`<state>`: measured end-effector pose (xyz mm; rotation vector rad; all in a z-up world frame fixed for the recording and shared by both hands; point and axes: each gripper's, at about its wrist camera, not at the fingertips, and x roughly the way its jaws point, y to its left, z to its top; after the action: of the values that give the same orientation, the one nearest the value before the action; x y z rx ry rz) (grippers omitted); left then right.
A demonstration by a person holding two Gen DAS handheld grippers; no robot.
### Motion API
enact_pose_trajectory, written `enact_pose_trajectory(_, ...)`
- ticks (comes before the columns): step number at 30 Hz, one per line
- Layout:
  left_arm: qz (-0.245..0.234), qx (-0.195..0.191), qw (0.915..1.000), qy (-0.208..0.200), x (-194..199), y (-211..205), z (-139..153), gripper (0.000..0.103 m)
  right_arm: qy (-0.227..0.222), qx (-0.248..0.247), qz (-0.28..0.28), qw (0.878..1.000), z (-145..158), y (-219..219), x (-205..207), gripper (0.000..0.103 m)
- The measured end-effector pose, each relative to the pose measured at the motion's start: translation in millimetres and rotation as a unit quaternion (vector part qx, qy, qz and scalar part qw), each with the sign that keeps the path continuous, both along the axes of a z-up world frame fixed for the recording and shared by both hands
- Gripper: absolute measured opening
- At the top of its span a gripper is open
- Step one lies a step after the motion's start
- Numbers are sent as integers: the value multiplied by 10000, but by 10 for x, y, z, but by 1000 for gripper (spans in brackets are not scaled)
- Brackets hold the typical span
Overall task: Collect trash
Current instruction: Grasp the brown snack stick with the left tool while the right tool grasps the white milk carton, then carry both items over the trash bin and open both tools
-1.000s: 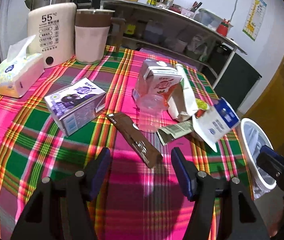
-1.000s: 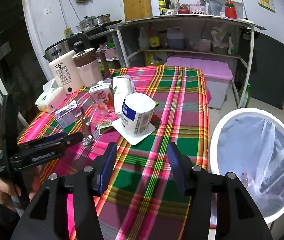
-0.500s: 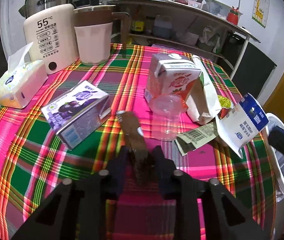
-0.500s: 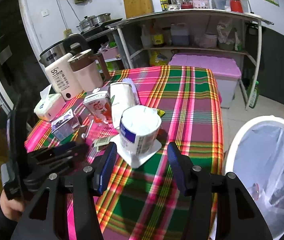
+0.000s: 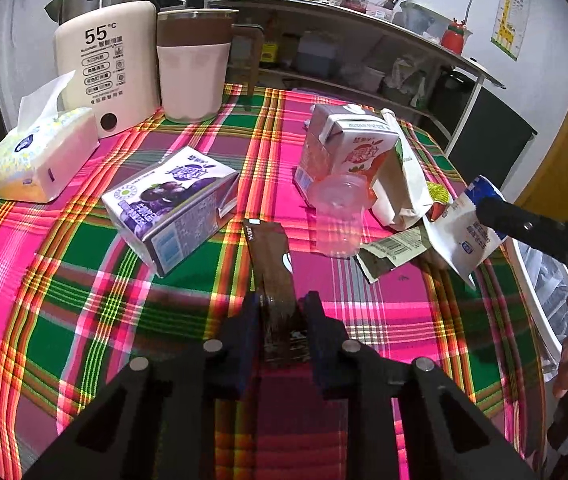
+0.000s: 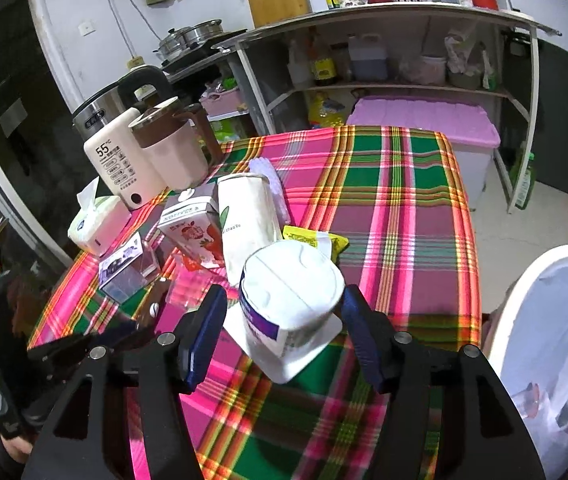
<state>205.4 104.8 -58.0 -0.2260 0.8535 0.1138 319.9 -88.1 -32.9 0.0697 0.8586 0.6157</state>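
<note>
A moment ago apart, the left gripper (image 5: 282,320) jaws now pinch the brown wrapper (image 5: 270,258), while the right gripper (image 6: 284,334), jaws apart, seems to straddle the white cup (image 6: 289,300); the bin (image 6: 543,320) waits at three o'clock.

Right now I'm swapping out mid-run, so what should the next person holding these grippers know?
Left gripper: shut on the brown wrapper, whose far end lies on the tablecloth.
Right gripper: open, fingers either side of the white cup, not closed on it.
Bin: beside the table on the right, lined with a bag, with some trash in it.
Left on the table: purple carton, red carton, clear cup, white bag, yellow packet, barcode scrap.
Next, probably: carry the wrapper to the bin, close on the white cup.
</note>
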Motion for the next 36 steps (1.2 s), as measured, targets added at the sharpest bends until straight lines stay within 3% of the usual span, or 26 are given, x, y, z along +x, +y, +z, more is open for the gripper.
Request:
enact_pose_trajectory(5, -23, 30, 10000, -2, -13, -5, 4, 24, 101, 15, -257, 9996, -24, -4, 74, 60)
enact_pose_trajectory(6, -24, 47, 10000, -4, -21, -15, 5, 24, 224, 124, -274, 9993, -31, -18, 93, 53)
enact_pose_trajectory(7, -25, 65, 10000, -8, -29, -21, 9, 24, 267, 209, -249, 9991, -32, -27, 100, 53)
enact_pose_trajectory(16, -46, 236, 9997, -101, -146, -117, 67, 22, -80, 160, -96, 9998, 92, -22, -117, 53)
enact_pose_trajectory(26, -101, 282, 9993, -226, -364, -189, 183, 22, -147, 243, -157, 9995, 187, -221, -441, 53)
enact_pose_trajectory(36, -393, 49, 9973, -616, -671, -320, 383, 22, -228, 222, -173, 9993, 279, -397, -793, 53)
